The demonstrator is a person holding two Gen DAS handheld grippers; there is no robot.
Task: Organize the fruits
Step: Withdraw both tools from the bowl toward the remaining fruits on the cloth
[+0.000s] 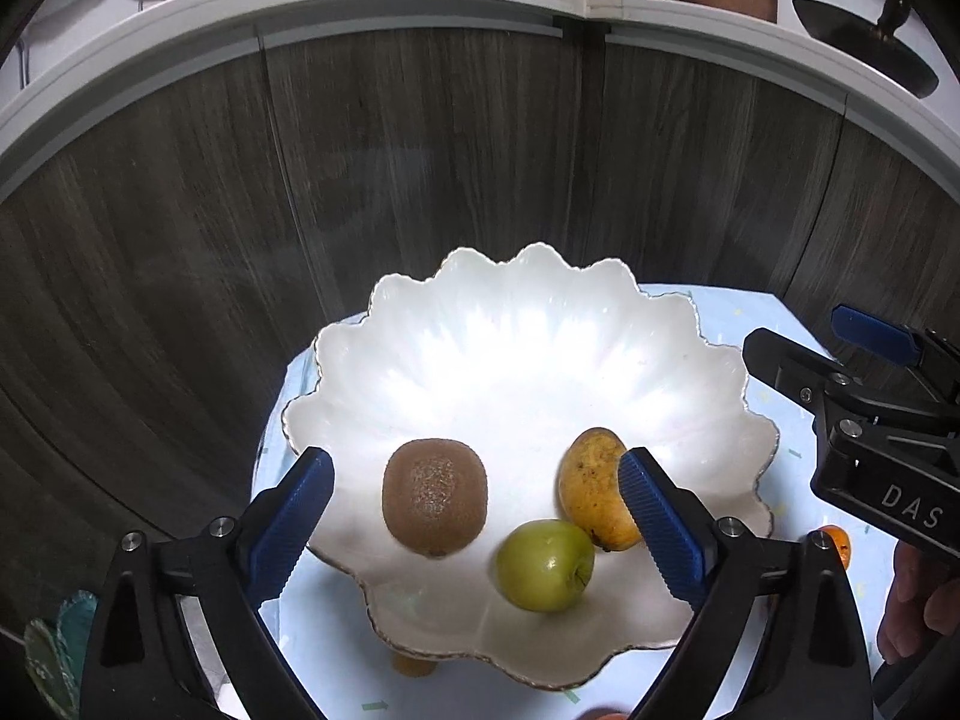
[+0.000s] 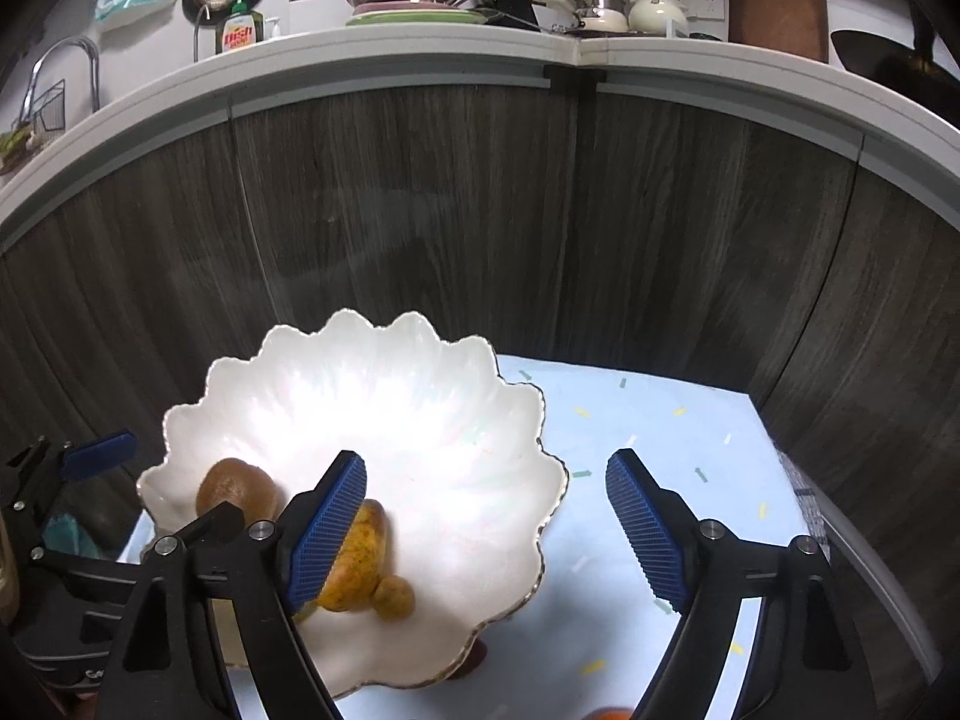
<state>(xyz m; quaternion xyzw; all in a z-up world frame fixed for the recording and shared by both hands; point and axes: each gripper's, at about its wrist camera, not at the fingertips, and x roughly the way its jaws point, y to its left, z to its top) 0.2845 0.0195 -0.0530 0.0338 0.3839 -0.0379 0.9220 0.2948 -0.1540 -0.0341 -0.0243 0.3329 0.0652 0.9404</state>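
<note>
Kiwi (image 1: 434, 505) lying in bowl (image 1: 516, 324), between wide-open, empty left gripper (image 1: 477, 516) fingers; right gripper (image 2: 486, 531) wide open, empty too.

White letters "DAS" stand on the black body of the right gripper (image 1: 864, 360), seen from the left wrist camera. On the counter by the tap, a green dish soap bottle (image 2: 240, 30) carries a red label reading "Dish"; its smaller print is too small to read
</note>
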